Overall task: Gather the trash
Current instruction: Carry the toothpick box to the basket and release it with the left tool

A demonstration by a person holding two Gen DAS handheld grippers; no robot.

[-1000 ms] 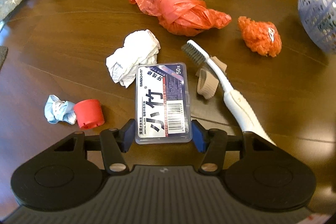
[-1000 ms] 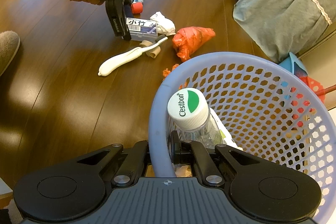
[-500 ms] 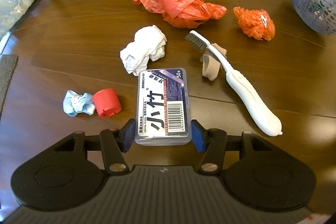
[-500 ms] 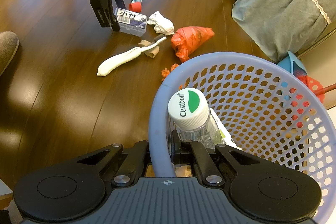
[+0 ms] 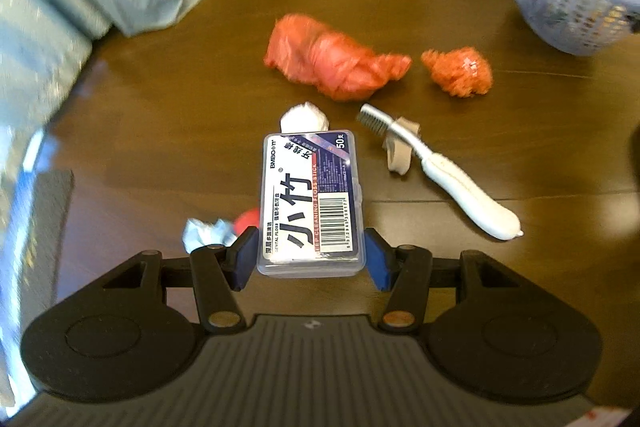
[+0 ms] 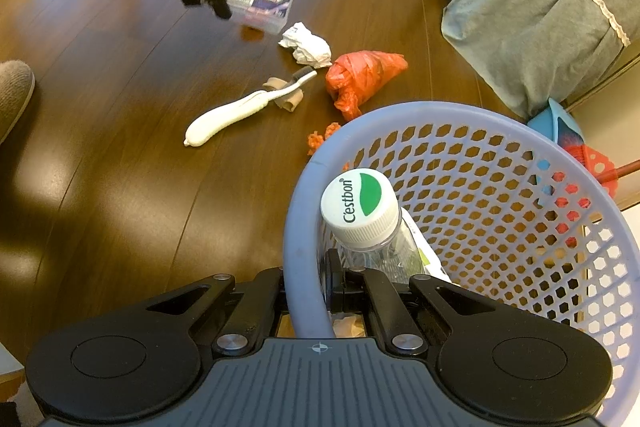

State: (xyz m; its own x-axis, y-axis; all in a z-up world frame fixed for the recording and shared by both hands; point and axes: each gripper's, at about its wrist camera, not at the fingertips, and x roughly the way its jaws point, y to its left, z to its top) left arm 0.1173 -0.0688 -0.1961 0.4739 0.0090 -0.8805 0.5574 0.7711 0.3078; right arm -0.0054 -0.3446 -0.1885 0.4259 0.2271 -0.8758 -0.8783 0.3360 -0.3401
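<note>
the left gripper (image 5: 311, 259) clamps a clear plastic floss-pick box (image 5: 311, 201) above the brown wooden floor (image 5: 160, 131). below lie a crumpled white tissue (image 6: 306, 43), a white toothbrush (image 6: 244, 107) and an orange plastic bag (image 6: 362, 77). the right gripper (image 6: 306, 283) pinches the lavender mesh basket (image 6: 500, 195) by its rim, beside a capped clear bottle (image 6: 362, 213).

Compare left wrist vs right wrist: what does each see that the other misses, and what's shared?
Left wrist only: the blue-white crumpled wrapper and a red cap peeking out behind the left gripper, plus the floss box label.

Right wrist only: the right gripper shut on the basket rim, the full C'estbon bottle cap, a grey slipper.

Both: floss box clamped in the left gripper and off the floor, toothbrush, red plastic bag, white tissue wad, orange mesh clump, lavender basket.
</note>
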